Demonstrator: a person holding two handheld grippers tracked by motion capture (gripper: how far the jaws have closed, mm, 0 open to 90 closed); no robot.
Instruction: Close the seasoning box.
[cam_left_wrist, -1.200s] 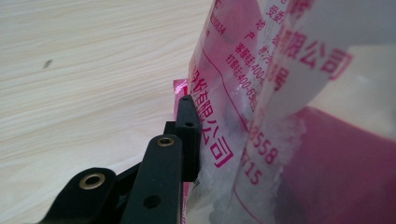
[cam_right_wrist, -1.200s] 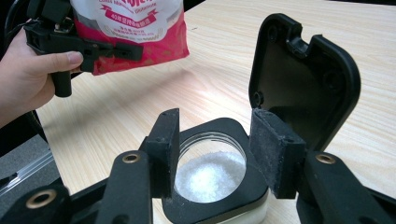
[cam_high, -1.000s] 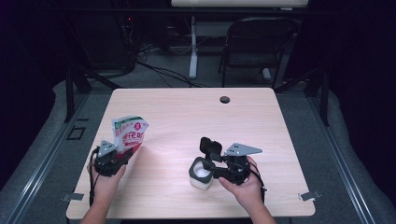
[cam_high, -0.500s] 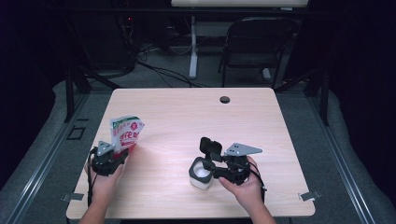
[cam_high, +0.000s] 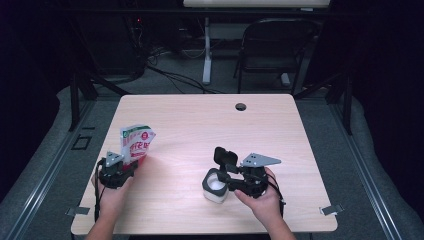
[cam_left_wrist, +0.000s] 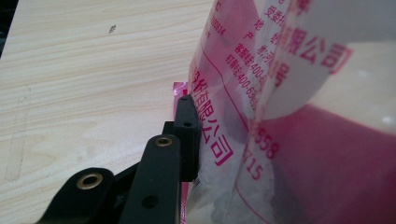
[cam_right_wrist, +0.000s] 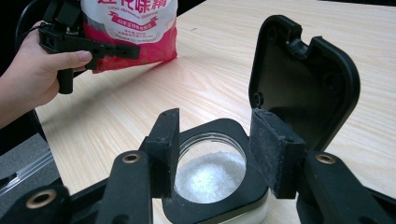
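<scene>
Left side of the table (cam_high: 180, 110): the left gripper (cam_high: 121, 167) stands at the near-left edge with its jaws clamped on the lower part of a pink-and-white pouch (cam_high: 136, 143), which stands roughly upright with its long axis running up and away from the gripper. In the left gripper view one black jaw lies flat against the printed film of the pouch (cam_left_wrist: 261, 116); the opposite jaw is hidden behind the bag, so the grip is read from the pouch being held up, and the right gripper view confirms a jaw pressed across the pouch (cam_right_wrist: 130, 28) near its base. Centre and right: a small white container (cam_high: 215, 186) with a black collar sits on the table near the front edge, its hinged black lid (cam_high: 226, 156) standing open on the far side. The right gripper (cam_high: 224, 181) holds this container, its jaws standing fairly wide and bearing on either side of the collar; the right gripper view shows white granules (cam_right_wrist: 210, 175) already inside. Governing relation: the container lies to the right of the pouch, well apart from it, with its mouth facing up. In my judgement the left hand is the one to travel, carrying the pouch rightward and tipping its top over the opening, clear of the raised lid, while the right hand steadies the container.
</scene>
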